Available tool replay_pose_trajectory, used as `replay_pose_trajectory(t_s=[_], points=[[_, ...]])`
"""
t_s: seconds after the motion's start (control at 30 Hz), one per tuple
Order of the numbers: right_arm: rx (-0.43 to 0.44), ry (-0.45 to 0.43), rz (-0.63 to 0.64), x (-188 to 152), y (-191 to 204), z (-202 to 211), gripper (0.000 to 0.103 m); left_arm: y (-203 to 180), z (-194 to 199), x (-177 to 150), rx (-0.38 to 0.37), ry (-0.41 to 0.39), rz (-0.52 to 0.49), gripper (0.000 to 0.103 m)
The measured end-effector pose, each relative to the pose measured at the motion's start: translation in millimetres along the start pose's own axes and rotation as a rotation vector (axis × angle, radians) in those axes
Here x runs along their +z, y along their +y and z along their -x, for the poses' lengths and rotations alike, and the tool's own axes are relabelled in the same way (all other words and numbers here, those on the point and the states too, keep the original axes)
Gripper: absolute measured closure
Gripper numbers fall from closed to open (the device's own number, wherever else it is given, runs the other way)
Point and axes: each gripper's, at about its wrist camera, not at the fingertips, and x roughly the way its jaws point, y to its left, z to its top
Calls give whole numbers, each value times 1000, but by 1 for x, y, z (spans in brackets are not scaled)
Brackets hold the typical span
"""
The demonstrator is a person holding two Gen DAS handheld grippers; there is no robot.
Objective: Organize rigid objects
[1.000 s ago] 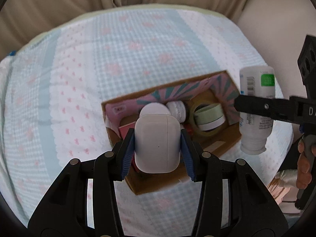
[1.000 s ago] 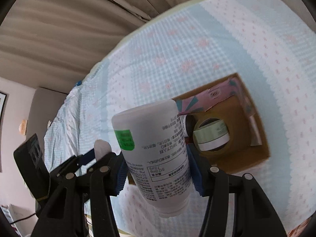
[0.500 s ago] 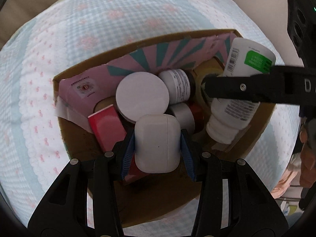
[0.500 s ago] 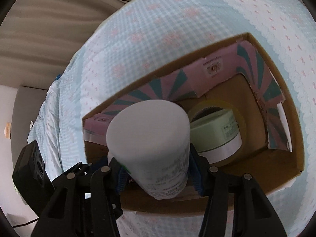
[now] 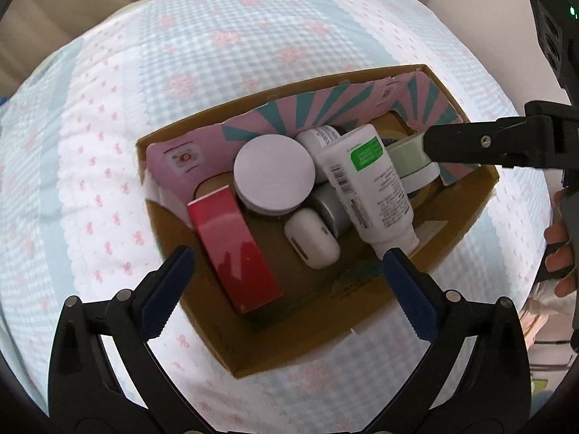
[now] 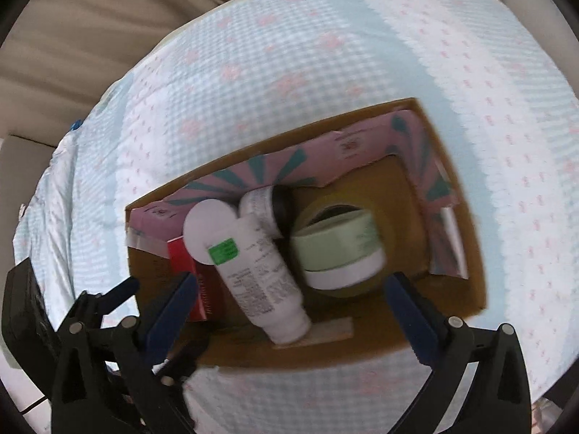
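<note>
Now both claws spread wide and empty. Left gripper (image 5: 287, 282) over the near rim of the cardboard box (image 5: 311, 340), blue pads parted at 8 and 4 o'clock in its own view, nothing between them. Right gripper (image 6: 289, 303) likewise splayed wide above the box (image 6: 466, 253), holding nothing; seen from the left wrist as a black finger reaching in from 3 o'clock, a hand (image 5: 561, 253) on its handle at the edge.

Inside the box, resting on the checked bedspread (image 5: 217, 54): white earbud case (image 5: 312, 237) lying near the centre, just beside a grey tin (image 5: 331, 209). White squeeze bottle (image 5: 372, 190) with a green label lying tilted, cap toward 5 o'clock, leaning across the grey tin and a small white jar (image 5: 318, 137). Round white lid (image 5: 273, 173) at 11 o'clock of the case, touching the bottle. Red box (image 5: 233, 249) at 9 o'clock, along the left wall. Pale green tape roll (image 5: 409, 159) at 2 o'clock, sitting on a brown tape roll (image 6: 325, 213). Pink-and-teal patterned flap (image 5: 325, 105) lining the far wall.

From the right wrist: bottle (image 6: 258, 271) centre, green roll (image 6: 340, 249) at 3 o'clock of it, red box (image 6: 191, 275) at 9 o'clock; earbud case hidden there.
</note>
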Motion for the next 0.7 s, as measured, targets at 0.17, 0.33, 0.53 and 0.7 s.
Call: replay_pose_trajectory(t_s=[0.17,0.33,0.53,0.7], points=[[-3,-12,-34,-4,-14,9,0,-2,3,-3,10,-6,21,0],[19,-17,-25,-7,-19,18,0,-11,11,4,36,-27,47,0],[55,-22,36,-13,-18,41,0,-23,53,3,80,-62,129,0],[77,-64,105,-20,-27,93,0,-54,123,-4,156,-117,168,0]])
